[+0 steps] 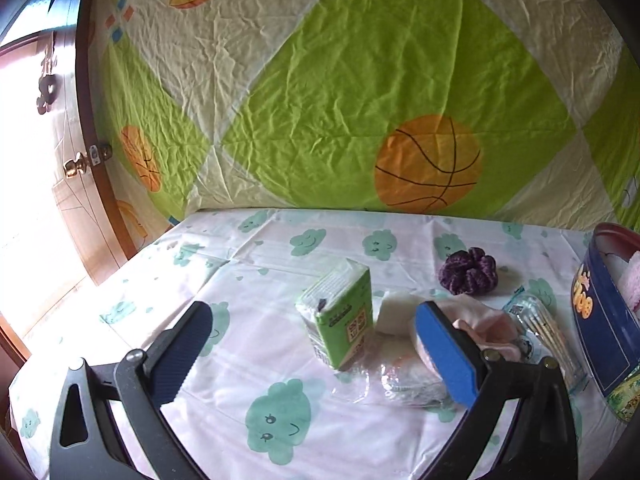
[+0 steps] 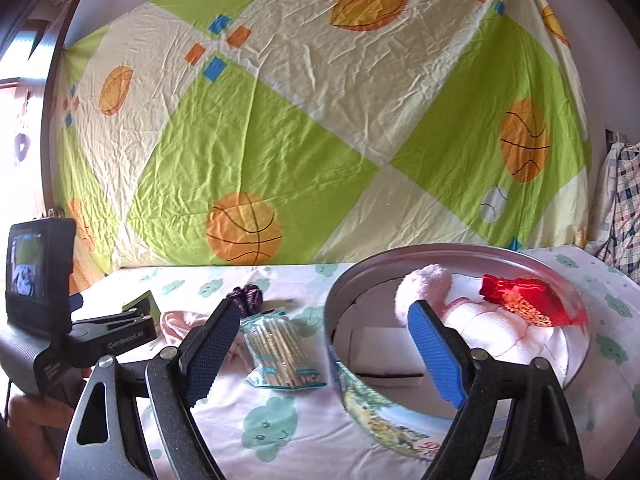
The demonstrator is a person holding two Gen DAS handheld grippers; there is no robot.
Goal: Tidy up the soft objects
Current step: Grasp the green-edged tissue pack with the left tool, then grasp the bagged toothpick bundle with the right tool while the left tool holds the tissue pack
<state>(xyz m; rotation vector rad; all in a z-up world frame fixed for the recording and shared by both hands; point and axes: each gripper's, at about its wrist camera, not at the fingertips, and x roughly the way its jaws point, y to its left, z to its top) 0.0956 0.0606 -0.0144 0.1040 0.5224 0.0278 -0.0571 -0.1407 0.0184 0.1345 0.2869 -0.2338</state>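
One gripper reads, perhaps, "GenRobot.AI"; tin's lettering unreadable.

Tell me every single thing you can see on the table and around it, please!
tissue pack: one, green and white, upright, mid-table
scrunchie: one, dark purple, behind the tissue pack
pink cloth: one, pale pink, crumpled beside the cotton swabs
cotton swabs: one clear packet, left of the tin
round tin: one, blue outside, at the table's right
fluffy toy: one, white and pink, in the tin
red pouch: one, in the tin
tablecloth: one, white with green clouds
hanging sheet: one, green and cream, behind
left gripper: open
right gripper: open
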